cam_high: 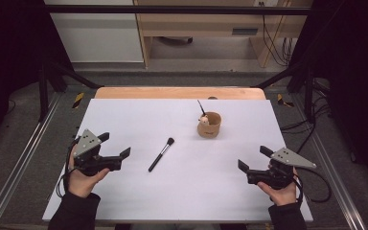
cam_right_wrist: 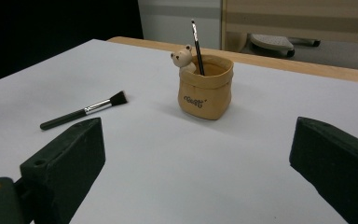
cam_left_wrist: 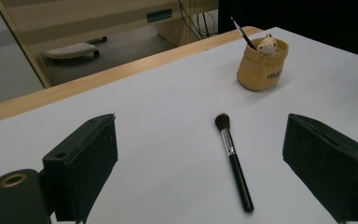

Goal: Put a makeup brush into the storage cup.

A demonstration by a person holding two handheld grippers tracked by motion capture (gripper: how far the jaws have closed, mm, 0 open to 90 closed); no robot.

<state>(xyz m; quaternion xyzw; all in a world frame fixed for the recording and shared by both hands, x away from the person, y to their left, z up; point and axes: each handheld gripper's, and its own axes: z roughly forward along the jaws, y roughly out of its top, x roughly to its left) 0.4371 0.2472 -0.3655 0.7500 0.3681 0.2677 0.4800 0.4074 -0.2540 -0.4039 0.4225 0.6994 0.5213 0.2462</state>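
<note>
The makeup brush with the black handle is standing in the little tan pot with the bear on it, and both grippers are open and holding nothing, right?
Not quite. The makeup brush lies flat on the white table, apart from the tan pot, as the high view shows. The left gripper and right gripper are open and hold nothing.

a lab-like recording rig: white-topped wooden table [cam_high: 124, 120] framed by black metal struts [cam_high: 172, 9], loose black cables [cam_high: 273, 43] behind.

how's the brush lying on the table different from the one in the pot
The makeup brush lies flat on the white table; the thin brush stands tilted in the tan pot. The makeup brush has a thick handle, silver ferrule and a full bristle head showing; the thin brush is slimmer. Both have dark handles.
</note>
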